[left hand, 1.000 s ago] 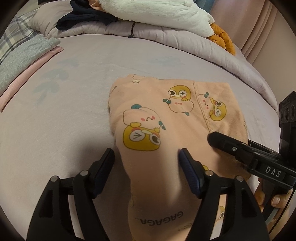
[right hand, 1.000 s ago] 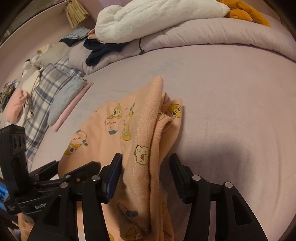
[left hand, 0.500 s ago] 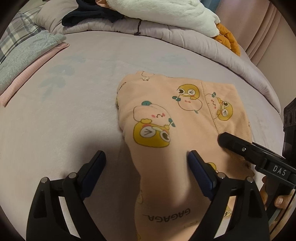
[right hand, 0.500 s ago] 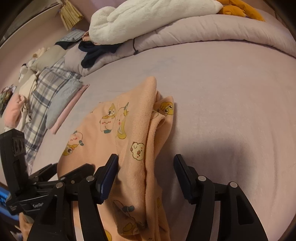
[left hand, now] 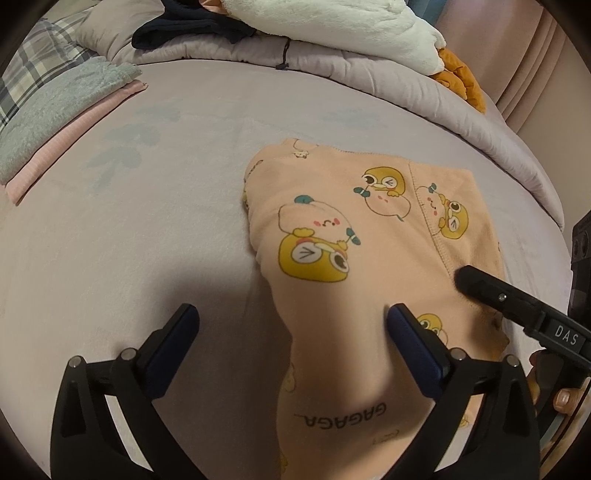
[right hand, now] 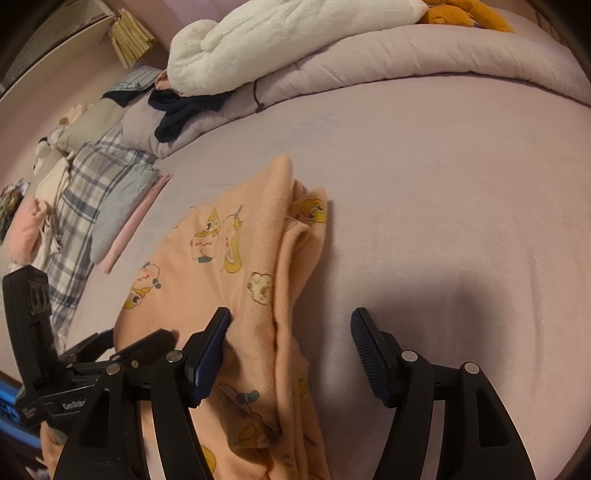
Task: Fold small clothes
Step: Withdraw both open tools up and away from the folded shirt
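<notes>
A peach child's garment point(left hand: 351, 221) printed with yellow cartoon birds lies folded on the lilac bedsheet point(left hand: 147, 221). My left gripper point(left hand: 291, 325) straddles its near end. Its jaws are opening wide; the left pad is well off the cloth and the right pad rests against it. In the right wrist view a raised fold of the garment point(right hand: 258, 266) runs between the jaws of my right gripper point(right hand: 290, 332). These jaws are opening too, and the right pad stands apart from the cloth. A finger point(left hand: 480, 286) of the right gripper lies on the garment's right side.
A folded grey towel on a pink cloth point(left hand: 55, 122) sits at the left, next to plaid fabric point(right hand: 85, 192). Along the back run a rolled lilac duvet point(left hand: 369, 74), a white fluffy blanket point(left hand: 332, 22), dark clothing point(left hand: 184, 26) and an orange plush point(left hand: 461, 77).
Both grippers' jaws have spread apart. The left pads, which pinched the garment's near end, have let it go. The fold in the right jaws now sags against the left pad only.
</notes>
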The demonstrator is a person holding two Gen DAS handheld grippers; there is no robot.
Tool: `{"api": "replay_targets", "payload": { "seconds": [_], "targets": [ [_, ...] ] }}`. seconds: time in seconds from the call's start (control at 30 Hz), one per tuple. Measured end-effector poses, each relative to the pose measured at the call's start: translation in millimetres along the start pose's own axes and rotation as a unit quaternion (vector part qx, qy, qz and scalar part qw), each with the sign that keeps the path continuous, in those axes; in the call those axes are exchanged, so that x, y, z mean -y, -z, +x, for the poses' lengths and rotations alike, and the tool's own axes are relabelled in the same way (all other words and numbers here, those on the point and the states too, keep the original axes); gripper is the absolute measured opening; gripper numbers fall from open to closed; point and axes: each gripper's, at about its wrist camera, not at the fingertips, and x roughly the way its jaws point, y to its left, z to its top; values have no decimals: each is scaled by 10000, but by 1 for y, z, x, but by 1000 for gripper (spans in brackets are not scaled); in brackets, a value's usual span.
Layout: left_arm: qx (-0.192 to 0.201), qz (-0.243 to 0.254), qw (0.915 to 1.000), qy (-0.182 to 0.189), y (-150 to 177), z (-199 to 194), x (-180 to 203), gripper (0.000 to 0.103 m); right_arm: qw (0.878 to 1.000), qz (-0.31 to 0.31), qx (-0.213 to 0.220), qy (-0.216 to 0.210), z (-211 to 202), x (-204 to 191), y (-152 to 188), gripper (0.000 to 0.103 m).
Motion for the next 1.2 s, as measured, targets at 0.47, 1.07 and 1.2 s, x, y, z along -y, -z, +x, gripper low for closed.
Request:
{"api": "replay_targets", "payload": {
  "seconds": [0.47,1.07,1.2],
  "targets": [
    [24,-310,9994,-125,4,-12,-7,102,9997,195,30,119,-10,7,8,66],
    [212,-336,9992,-28,17,-44,5,102,9983,-219,49,530,-34,-10,25,66],
    [290,-277,9992,-50,21,-55,10,103,9977,-378,38,564,-38,-19,30,66]
  ]
}}
